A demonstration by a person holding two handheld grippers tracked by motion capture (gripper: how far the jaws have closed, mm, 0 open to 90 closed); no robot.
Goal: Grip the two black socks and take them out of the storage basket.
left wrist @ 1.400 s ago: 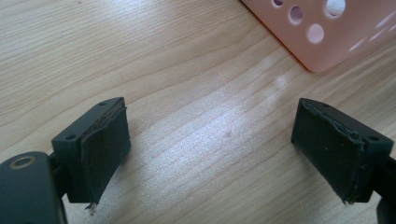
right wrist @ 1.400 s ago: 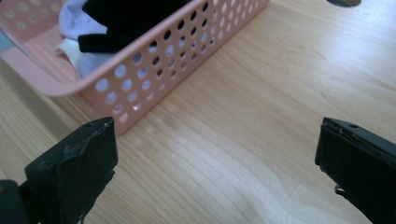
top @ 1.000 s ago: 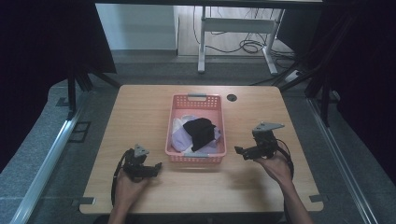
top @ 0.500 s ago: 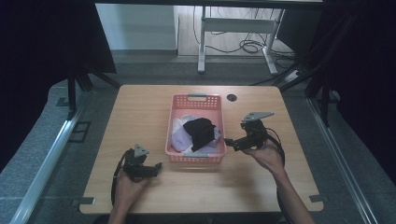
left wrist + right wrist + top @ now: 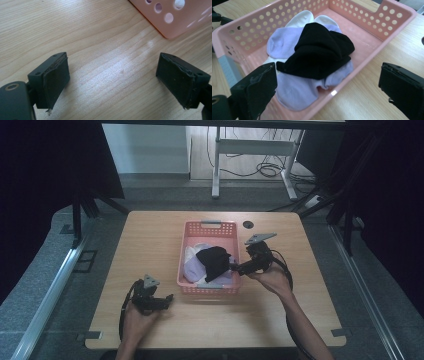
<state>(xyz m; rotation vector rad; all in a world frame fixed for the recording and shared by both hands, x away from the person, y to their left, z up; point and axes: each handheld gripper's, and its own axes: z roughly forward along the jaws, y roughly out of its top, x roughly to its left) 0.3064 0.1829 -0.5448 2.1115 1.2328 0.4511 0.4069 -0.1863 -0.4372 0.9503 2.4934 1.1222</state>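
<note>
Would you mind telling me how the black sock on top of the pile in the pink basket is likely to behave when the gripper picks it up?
The black sock lies crumpled, so it will probably be floppy and drape from the jaws. It looks like light knit fabric, easy to lift. It rests loosely on the lilac socks, so one may drag along.

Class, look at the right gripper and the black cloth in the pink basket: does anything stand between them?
Nothing visible blocks it. The right gripper is open at the pink basket rim, and the black cloth lies on top of the pale pieces, uncovered.
</note>
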